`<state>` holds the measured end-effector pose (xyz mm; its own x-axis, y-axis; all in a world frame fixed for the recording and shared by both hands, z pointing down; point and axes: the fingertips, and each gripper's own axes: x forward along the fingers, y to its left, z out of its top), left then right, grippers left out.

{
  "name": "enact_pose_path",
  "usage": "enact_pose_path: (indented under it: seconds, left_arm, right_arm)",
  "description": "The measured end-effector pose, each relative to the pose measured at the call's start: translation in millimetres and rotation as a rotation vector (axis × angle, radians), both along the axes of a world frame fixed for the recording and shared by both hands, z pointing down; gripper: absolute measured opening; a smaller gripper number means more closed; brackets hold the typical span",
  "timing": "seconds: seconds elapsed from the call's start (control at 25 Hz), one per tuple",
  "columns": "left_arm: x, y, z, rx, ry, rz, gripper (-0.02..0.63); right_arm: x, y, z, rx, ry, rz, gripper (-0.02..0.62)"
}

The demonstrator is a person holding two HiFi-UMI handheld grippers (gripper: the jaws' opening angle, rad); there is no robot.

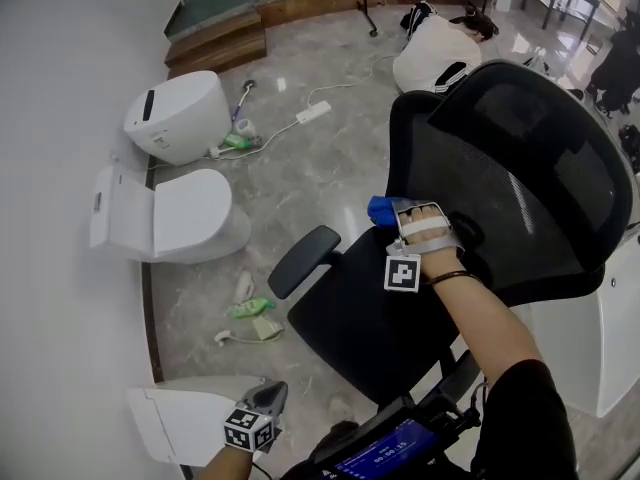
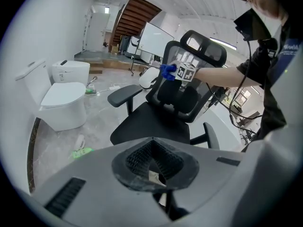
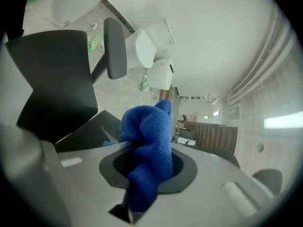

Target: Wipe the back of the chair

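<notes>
Chair (image 1: 370, 318): black office type, standing on the stone floor (image 1: 330, 158) right of centre in the head view. Its seat faces the person and its mesh back (image 1: 530, 178) rises at the far right.

Left side: a white toilet (image 1: 190, 223) with its lid raised stands against the wall. A second white unit (image 1: 180, 116) lies beyond it. A green packet (image 1: 250, 308) lies on the floor between the toilet and the chair.

Left gripper (image 1: 272, 396): low at the bottom edge, left of the chair and well apart from it. Its own view shows the fingers (image 2: 135, 157) pressed together with nothing between them. They point towards the seat.

Centre: the armrest (image 1: 305, 260) juts out at the seat's left. A power strip (image 1: 313, 112) with its cable lies on the floor beyond.

Right gripper (image 1: 395, 211): held out on an extended arm above the seat, at the left edge of the back as the head view shows it. The fingers are clamped on a blue cloth (image 3: 147, 126). The cloth is bunched, fills the gap and bulges past the tips.

The left gripper view places the cloth at the frame's edge, below the headrest (image 2: 203, 46). Whether the cloth presses on the frame cannot be told.

Right side: a white bag (image 1: 435, 53) lies on the floor behind the chair.
</notes>
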<state>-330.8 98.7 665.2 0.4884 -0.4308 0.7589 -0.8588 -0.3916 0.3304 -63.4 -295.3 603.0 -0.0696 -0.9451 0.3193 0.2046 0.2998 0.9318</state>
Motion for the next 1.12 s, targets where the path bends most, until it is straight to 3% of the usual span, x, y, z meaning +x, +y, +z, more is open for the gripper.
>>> enact_pose_path:
  seconds: [0.2, 0.4, 0.56, 0.68, 0.72, 0.8, 0.92, 1.0, 1.12]
  left_arm:
    - [-4, 5, 13, -0.027, -0.011, -0.031, 0.002]
    - [6, -6, 20, -0.032, 0.009, -0.014, 0.002]
    - [17, -17, 10, -0.004, 0.042, 0.039, 0.002]
    - [19, -27, -2, 0.025, 0.062, 0.068, 0.002]
    - [19, -29, -6, 0.033, 0.068, 0.076, 0.002]
    - [19, -30, -12, 0.047, 0.078, 0.087, 0.002]
    - [15, -26, -17, 0.058, 0.087, 0.094, 0.002]
    - [11, -21, -17, 0.055, 0.088, 0.089, 0.002]
    - [4, -13, -11, 0.041, 0.078, 0.073, 0.002]
  right_arm:
    - [4, -32, 44, -0.083, 0.083, -0.006, 0.080]
    - [44, -2, 46, -0.118, 0.160, 0.033, 0.080]
    - [112, 73, 51, -0.215, 0.222, 0.115, 0.080]
    - [160, 151, 65, -0.385, 0.052, 0.232, 0.080]
    - [179, 174, 62, -0.396, 0.058, 0.267, 0.080]
    - [219, 215, 52, -0.403, 0.149, 0.340, 0.080]
    - [259, 263, 50, -0.487, 0.294, 0.429, 0.080]
    - [243, 252, 44, -0.420, 0.274, 0.391, 0.081]
    - [168, 183, 36, -0.240, 0.157, 0.234, 0.081]
